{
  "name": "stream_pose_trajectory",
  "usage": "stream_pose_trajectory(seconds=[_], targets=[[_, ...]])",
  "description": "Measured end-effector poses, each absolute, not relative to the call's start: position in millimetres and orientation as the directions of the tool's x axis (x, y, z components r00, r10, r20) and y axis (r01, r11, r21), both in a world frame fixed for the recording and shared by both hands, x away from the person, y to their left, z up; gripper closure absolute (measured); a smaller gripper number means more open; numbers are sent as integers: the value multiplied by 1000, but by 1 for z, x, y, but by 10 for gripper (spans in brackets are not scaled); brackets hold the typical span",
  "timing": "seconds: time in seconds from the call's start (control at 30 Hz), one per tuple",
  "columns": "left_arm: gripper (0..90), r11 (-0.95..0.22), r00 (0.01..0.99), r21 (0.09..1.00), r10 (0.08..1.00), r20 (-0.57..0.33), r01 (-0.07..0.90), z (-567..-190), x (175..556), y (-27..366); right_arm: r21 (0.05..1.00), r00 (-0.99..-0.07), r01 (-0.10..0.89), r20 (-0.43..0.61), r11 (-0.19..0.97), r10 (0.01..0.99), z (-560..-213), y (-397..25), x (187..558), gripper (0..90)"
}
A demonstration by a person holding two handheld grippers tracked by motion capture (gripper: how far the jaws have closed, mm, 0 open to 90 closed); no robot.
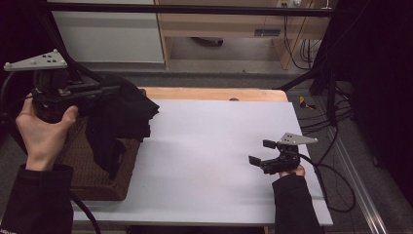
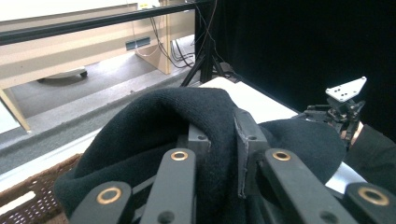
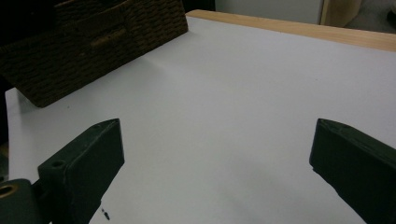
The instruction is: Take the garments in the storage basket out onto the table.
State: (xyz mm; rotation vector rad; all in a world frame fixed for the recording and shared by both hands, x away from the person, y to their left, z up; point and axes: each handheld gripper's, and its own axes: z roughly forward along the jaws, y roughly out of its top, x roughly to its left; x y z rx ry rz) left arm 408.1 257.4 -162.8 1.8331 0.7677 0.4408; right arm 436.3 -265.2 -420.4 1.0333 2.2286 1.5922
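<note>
1. The left hand-held gripper [image 1: 114, 89] is lifted above the left end of the worktop [image 1: 214, 161], with its jaws clamped on a black cloth [image 1: 119, 119].
2. In the left gripper view, a fold of the black cloth [image 2: 187, 116] sits pinched between the two jaws of the left hand-held gripper [image 2: 219, 133] and bulges over their tips.
3. The rest of the cloth hangs down from the jaws and drapes over the near corner of a brown woven basket [image 1: 92, 170], which stands on the worktop's left edge.
4. The right hand-held gripper [image 1: 259, 152] rests low over the worktop's right part, well apart from the cloth, jaws spread wide with nothing between them.
5. In the right gripper view, the basket [image 3: 93, 46] stands far beyond the right hand-held gripper [image 3: 217, 149], across bare white surface.
</note>
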Motion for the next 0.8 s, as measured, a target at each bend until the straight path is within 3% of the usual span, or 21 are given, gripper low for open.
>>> stream_pose_trajectory(seconds=[0.8], targets=[[788,-283,783,920,621,-40,272,-150,417,201,894,-731,416,219,167,647,-420,-265,436,34]])
